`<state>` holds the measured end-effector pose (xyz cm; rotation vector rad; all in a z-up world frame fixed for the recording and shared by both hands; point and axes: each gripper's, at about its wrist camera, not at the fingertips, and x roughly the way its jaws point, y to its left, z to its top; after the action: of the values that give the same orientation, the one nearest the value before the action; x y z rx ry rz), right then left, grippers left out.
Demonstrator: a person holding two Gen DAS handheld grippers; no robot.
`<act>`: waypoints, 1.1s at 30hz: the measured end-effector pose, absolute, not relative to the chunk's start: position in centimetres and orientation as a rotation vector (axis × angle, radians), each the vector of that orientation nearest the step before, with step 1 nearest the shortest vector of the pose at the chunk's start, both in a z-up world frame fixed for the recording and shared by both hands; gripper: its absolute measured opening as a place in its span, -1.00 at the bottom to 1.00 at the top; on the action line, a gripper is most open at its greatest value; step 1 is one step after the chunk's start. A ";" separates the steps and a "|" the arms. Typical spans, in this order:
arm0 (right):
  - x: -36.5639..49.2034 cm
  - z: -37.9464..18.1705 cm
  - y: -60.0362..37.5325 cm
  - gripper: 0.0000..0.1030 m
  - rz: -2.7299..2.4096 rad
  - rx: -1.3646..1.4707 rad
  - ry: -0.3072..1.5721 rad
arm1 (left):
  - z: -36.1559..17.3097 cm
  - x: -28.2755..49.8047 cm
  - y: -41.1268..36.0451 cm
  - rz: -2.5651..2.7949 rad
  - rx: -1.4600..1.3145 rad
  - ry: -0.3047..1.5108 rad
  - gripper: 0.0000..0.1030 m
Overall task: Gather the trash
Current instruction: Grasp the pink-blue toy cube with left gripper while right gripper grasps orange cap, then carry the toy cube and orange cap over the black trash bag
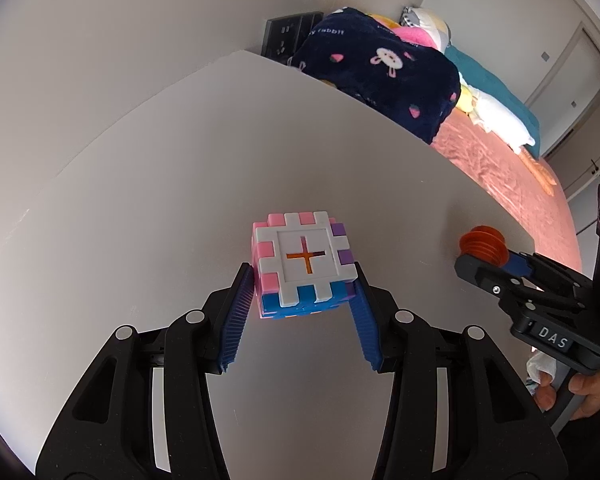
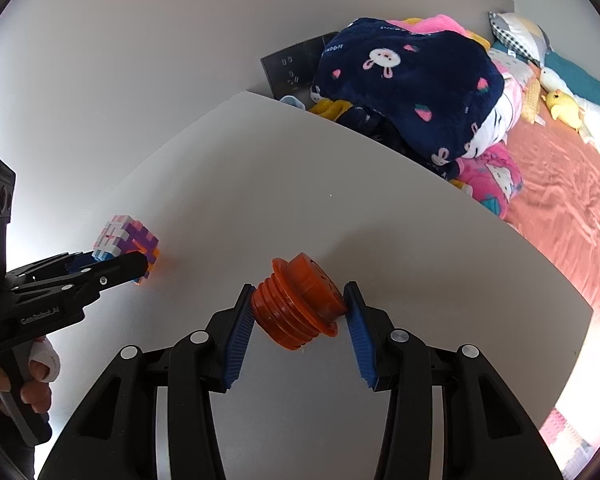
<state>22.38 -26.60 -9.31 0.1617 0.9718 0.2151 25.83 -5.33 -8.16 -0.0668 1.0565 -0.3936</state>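
My left gripper (image 1: pixel 302 280) is shut on a cube (image 1: pixel 304 266) built of white, pink, blue and purple interlocking plastic pieces, held just over the white table (image 1: pixel 180 184). My right gripper (image 2: pixel 300 298) is shut on an orange ribbed plastic stopper (image 2: pixel 300 300), held tilted above the table (image 2: pixel 340 208). In the left wrist view the right gripper (image 1: pixel 490 262) with the orange stopper (image 1: pixel 482 246) is at the right. In the right wrist view the left gripper (image 2: pixel 138 266) with the cube (image 2: pixel 126 242) is at the left.
Beyond the table's far edge lies a bed with a pink sheet (image 2: pixel 560 200), a navy rabbit-print blanket (image 2: pixel 412 80), plush toys and pillows. A black wall socket panel (image 2: pixel 288 68) is behind the table. A white wall (image 1: pixel 120 40) stands at left.
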 end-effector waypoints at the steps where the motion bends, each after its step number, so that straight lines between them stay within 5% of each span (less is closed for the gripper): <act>1: 22.1 -9.1 -26.7 -0.10 0.217 0.168 0.970 | -8.0 25.7 -5.4 -0.395 -0.065 1.055 -0.09; 33: 9.5 -1.4 -29.4 -0.10 0.144 0.215 0.824 | -1.7 16.9 -7.9 -0.542 0.006 0.929 -0.25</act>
<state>9.52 -29.44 -1.37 0.2150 0.8241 0.1435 16.87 -7.90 -1.68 0.0060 0.9287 -0.5422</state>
